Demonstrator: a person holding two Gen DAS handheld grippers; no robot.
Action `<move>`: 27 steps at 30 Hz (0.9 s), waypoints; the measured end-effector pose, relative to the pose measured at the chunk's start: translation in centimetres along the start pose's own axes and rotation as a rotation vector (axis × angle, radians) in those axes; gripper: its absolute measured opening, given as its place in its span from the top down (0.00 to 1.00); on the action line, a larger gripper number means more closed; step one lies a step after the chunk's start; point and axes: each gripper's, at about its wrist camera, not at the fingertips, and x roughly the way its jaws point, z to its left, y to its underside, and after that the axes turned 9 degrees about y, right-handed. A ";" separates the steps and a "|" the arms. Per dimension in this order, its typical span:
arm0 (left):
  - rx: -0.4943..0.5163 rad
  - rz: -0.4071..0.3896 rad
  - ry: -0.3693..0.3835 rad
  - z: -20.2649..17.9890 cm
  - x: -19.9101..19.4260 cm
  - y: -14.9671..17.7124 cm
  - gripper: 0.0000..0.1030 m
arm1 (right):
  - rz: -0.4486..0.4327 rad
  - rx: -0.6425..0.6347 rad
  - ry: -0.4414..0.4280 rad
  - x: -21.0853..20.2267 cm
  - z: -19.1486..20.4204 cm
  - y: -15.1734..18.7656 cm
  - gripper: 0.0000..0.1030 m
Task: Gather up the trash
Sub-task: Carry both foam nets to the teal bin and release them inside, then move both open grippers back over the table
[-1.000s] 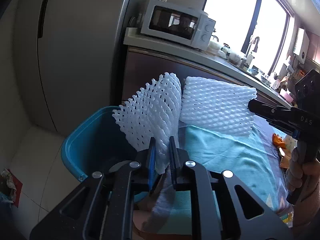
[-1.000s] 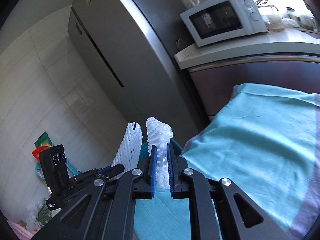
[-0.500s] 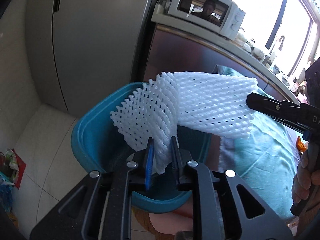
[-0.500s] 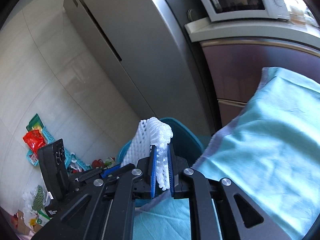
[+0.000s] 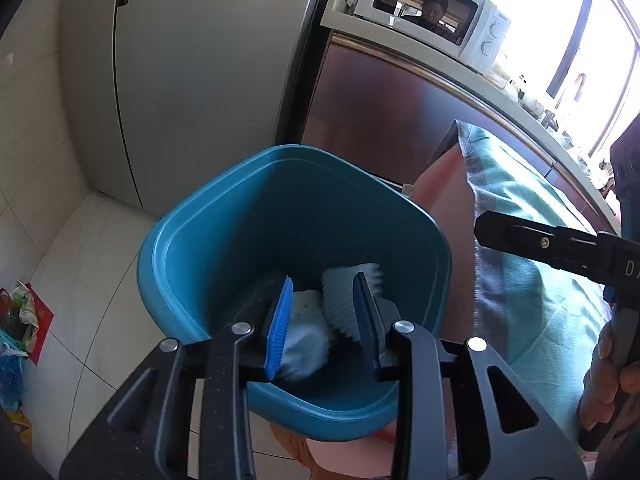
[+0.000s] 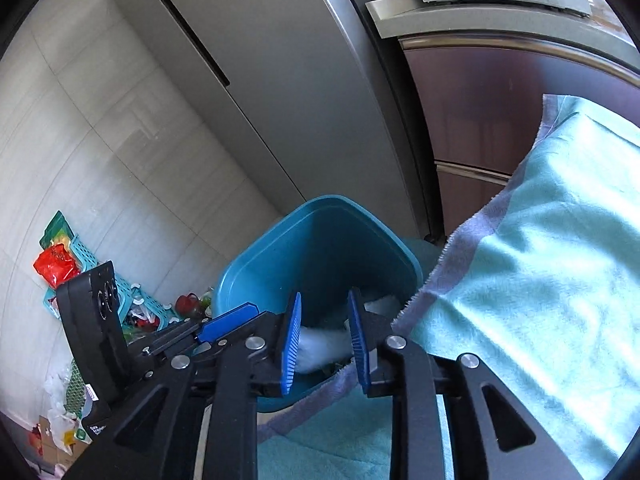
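A blue plastic bin (image 5: 224, 216) stands on the floor beside the table edge; it also shows in the right wrist view (image 6: 256, 272). White foam nets (image 5: 344, 292) lie inside it, blurred, and show in the right wrist view (image 6: 320, 346) too. My left gripper (image 5: 324, 320) is open and empty just above the bin's mouth. My right gripper (image 6: 324, 340) is open and empty above the bin's near rim. The right gripper's finger (image 5: 532, 240) shows at the right of the left wrist view, over the cloth.
A teal cloth (image 6: 540, 264) covers the table at the right. A grey fridge (image 5: 192, 60) stands behind the bin, with a cabinet (image 5: 384, 120) and a microwave (image 5: 432, 16) beside it. Bags and baskets of clutter (image 6: 64, 264) lie on the tiled floor at the left.
Both grippers moved over the bin and opened. The two white foam nets left the jaws and dropped into the bin.
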 end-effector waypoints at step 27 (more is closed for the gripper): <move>0.502 0.063 0.519 -26.7 -3.1 6.7 0.47 | -0.333 0.173 0.317 -23.4 -13.2 12.4 0.72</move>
